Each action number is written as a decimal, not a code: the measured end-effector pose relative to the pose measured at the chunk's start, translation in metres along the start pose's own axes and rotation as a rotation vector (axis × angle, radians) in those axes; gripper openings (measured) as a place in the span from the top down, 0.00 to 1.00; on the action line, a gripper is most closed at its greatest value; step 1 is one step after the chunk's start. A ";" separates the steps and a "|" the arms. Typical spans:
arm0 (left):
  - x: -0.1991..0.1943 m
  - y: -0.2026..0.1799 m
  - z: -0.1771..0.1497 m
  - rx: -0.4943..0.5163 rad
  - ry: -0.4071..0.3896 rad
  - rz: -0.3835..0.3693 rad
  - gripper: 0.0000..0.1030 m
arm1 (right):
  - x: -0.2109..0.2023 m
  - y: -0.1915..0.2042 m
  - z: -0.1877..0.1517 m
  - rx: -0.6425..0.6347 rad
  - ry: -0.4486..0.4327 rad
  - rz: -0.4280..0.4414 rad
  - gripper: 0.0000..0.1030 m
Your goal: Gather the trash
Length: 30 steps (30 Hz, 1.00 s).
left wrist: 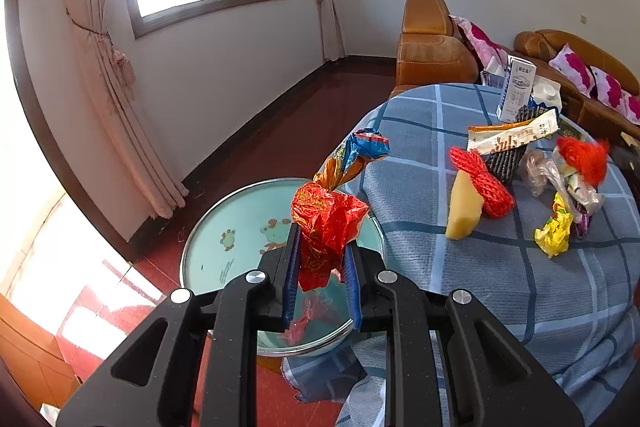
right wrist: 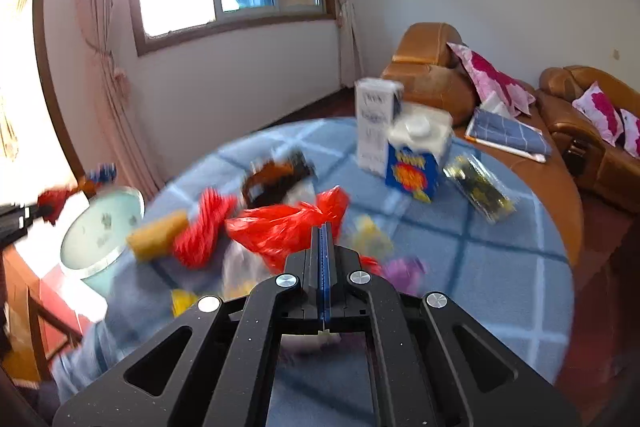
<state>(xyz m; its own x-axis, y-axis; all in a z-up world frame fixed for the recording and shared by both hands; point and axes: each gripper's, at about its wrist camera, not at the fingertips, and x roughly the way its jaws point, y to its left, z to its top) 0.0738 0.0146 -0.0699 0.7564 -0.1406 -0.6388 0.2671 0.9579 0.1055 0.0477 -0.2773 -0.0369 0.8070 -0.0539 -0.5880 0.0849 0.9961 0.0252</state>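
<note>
My left gripper (left wrist: 322, 239) is shut on a crumpled red-orange wrapper (left wrist: 326, 215), held over the round pale-blue bin (left wrist: 240, 219) beside the table. In the right wrist view, that bin (right wrist: 100, 227) and the left gripper (right wrist: 24, 219) sit at the far left. My right gripper (right wrist: 324, 227) has its pads pressed together on the film of a red plastic bag (right wrist: 276, 227), which shows on both sides of the tips. This view is blurred. More trash lies on the plaid tablecloth (left wrist: 500, 287): a red mesh net (left wrist: 484, 183), a yellow foam wedge (left wrist: 464, 207), and a yellow wrapper (left wrist: 554, 231).
A blue-and-orange snack bag (left wrist: 356, 155) lies at the table's edge near the bin. A white sachet (left wrist: 512, 137), a tall white carton (right wrist: 376, 123) and a blue-and-white carton (right wrist: 416, 155) stand farther back. An orange sofa (right wrist: 432, 75) with pink cushions is behind the table.
</note>
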 end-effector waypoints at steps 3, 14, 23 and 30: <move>0.004 0.001 -0.003 -0.001 0.011 -0.001 0.81 | -0.009 -0.027 -0.024 0.043 0.003 -0.099 0.64; 0.012 -0.005 -0.007 0.010 0.030 -0.007 0.81 | 0.009 0.038 -0.016 0.066 -0.031 0.011 0.26; 0.015 0.007 -0.008 -0.008 0.035 -0.012 0.81 | 0.029 0.012 -0.015 0.073 0.000 -0.197 0.25; 0.023 0.006 -0.010 -0.008 0.049 -0.011 0.81 | -0.005 -0.030 -0.013 0.186 -0.078 -0.122 0.25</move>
<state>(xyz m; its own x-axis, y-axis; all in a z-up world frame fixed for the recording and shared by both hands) 0.0862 0.0198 -0.0917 0.7233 -0.1389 -0.6764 0.2701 0.9584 0.0920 0.0332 -0.3057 -0.0455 0.8266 -0.1852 -0.5314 0.2844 0.9523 0.1106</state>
